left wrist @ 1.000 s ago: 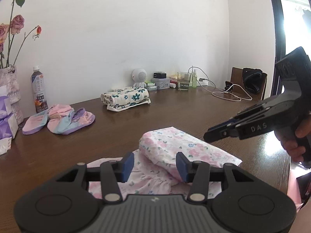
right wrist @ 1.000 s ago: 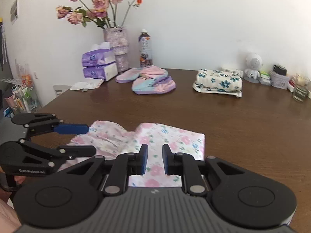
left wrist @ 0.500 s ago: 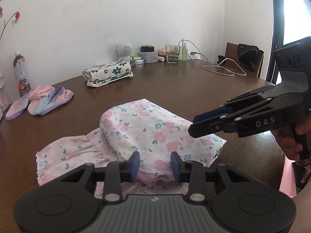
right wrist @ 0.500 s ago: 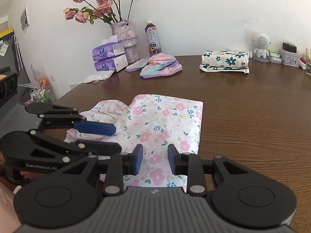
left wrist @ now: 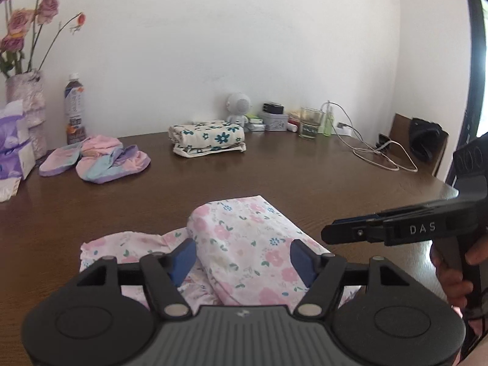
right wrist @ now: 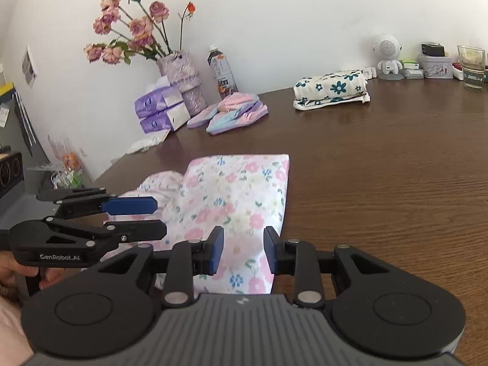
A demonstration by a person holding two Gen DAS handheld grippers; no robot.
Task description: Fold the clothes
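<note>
A pink floral garment (left wrist: 250,244) lies partly folded on the brown table (left wrist: 274,177), with a ruffled part spread out to its left. My left gripper (left wrist: 242,262) hovers over its near edge with the jaws opening; the thick fold shows between the blue pads, which do not press on it. In the right wrist view the same garment (right wrist: 238,189) lies ahead. My right gripper (right wrist: 244,251) is over its near corner, jaws opening, with cloth showing between the pads but not pinched. Each gripper shows in the other's view: the right gripper (left wrist: 329,233) and the left gripper (right wrist: 152,216).
At the back lie a folded white cloth with blue flowers (left wrist: 207,137) and a pile of pastel garments (left wrist: 97,161). Along the wall stand a bottle (left wrist: 74,113), a vase of roses (right wrist: 180,85), tissue packs (right wrist: 158,109), a glass (left wrist: 309,123) and cables (left wrist: 381,158).
The left jaws narrowed, then spread wide over the fold. The right jaws widened a little and that gripper sank toward the garment's near corner.
</note>
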